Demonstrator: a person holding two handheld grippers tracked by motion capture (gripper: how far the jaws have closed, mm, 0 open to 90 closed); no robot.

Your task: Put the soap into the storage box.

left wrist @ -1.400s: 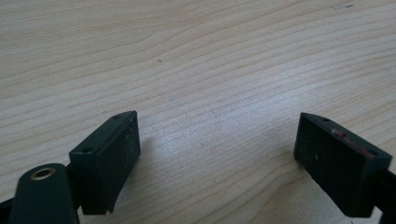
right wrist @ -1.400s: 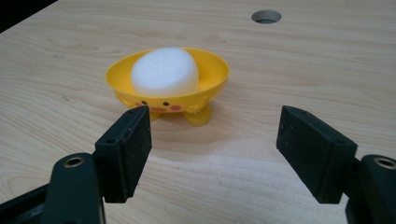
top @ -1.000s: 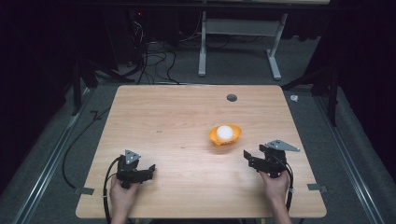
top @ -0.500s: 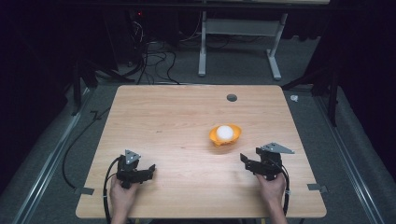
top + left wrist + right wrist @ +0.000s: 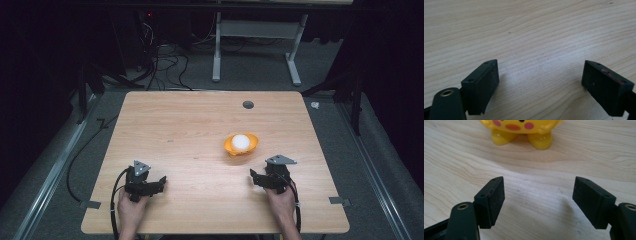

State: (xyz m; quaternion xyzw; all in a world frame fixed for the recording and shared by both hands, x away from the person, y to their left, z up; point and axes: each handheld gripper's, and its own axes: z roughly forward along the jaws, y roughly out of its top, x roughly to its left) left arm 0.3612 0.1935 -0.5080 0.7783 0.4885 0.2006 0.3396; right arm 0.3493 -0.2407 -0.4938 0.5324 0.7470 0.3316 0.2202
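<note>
A yellow chick-shaped cup [image 5: 241, 145] with a white ball [image 5: 241, 140] in it stands right of the middle of the wooden table [image 5: 190, 125]. In the right gripper view its yellow feet and pink cheeks [image 5: 521, 130] show just ahead of the jaws. My right gripper [image 5: 255, 178] rests near the front right, a short way in front of the cup, open with nothing between its pads [image 5: 539, 191]. My left gripper [image 5: 160, 182] lies near the front left, open over bare wood [image 5: 540, 73]. A hand holds each gripper.
A small dark round hole [image 5: 248, 104] sits near the table's far edge. Beyond the table stand a white desk frame [image 5: 255, 45] and cables on the floor [image 5: 160, 65]. Rails run along both sides of the table.
My right gripper has slid to the left and a little toward the front edge. The left gripper and the chick cup have not moved.
</note>
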